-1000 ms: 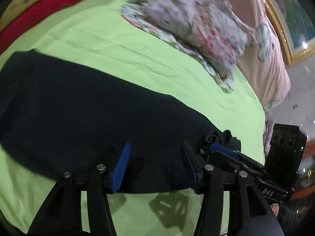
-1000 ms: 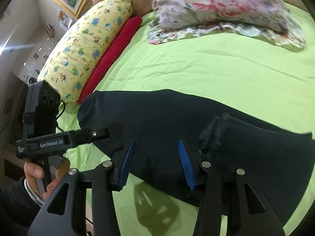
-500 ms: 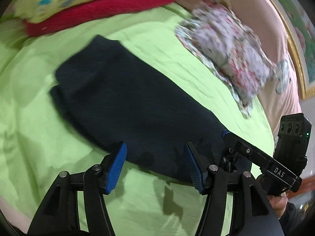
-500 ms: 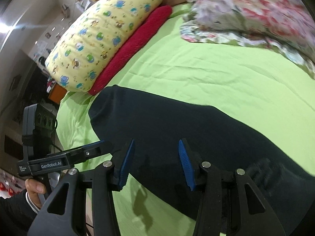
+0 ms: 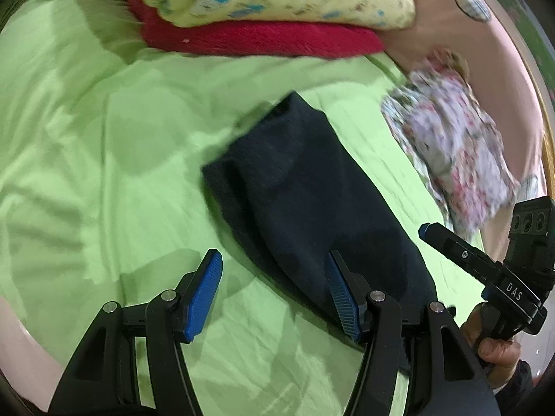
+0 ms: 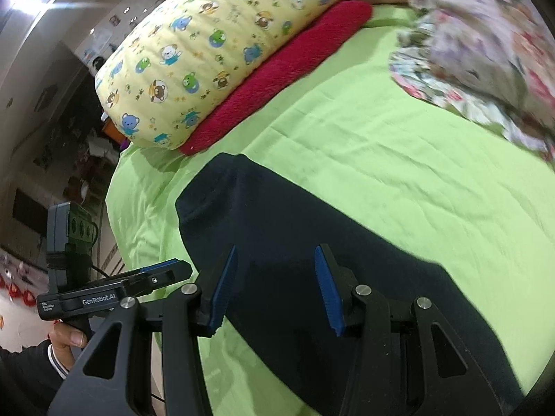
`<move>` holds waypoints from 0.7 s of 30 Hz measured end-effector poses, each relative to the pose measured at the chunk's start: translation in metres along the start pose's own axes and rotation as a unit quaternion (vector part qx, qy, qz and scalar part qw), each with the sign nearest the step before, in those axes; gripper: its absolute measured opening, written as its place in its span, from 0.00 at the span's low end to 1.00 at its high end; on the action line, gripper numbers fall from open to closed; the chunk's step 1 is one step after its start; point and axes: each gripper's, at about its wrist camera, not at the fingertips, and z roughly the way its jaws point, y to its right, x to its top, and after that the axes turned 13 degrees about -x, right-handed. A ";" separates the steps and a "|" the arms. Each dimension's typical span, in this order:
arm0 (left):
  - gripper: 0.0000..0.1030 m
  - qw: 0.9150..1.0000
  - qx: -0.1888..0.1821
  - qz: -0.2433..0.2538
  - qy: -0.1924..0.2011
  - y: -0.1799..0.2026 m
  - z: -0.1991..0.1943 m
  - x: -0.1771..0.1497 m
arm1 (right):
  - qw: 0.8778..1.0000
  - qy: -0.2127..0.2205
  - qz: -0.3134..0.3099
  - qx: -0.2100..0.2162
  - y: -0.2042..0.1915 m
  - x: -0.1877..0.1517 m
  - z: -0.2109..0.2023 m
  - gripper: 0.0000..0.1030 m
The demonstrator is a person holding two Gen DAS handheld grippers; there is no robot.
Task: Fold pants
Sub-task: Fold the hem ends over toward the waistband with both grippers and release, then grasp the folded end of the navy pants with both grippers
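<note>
The dark navy pants (image 5: 305, 187) lie flat in a long folded strip on the green bedsheet (image 5: 104, 159); they also show in the right wrist view (image 6: 312, 242). My left gripper (image 5: 274, 291) is open and empty, above the pants' near edge. My right gripper (image 6: 275, 287) is open and empty, hovering over the pants near their left end. The right gripper shows at the right of the left wrist view (image 5: 485, 270), and the left gripper at the left of the right wrist view (image 6: 114, 294).
A yellow animal-print bolster (image 6: 222, 45) and a red towel roll (image 6: 277, 72) lie along the bed's far side. A floral pillow (image 6: 485, 45) lies at the far right. The bed edge (image 6: 114, 208) drops off at the left.
Both grippers have swung toward the pants' left end and pulled back. The bolster and red roll have come into the left wrist view. Both stay open and empty.
</note>
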 end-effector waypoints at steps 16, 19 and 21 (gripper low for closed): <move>0.60 0.997 0.020 -0.068 0.026 -0.031 -0.002 0.015 | 0.991 -0.059 -0.120 0.030 -0.041 0.072 0.065 0.47; 0.60 0.996 0.021 -0.080 0.028 -0.034 0.002 0.016 | 0.987 -0.073 -0.136 0.037 -0.047 0.080 0.078 0.47; 0.60 0.996 0.024 -0.086 0.030 -0.033 0.004 0.017 | 0.985 -0.081 -0.145 0.039 -0.051 0.084 0.086 0.47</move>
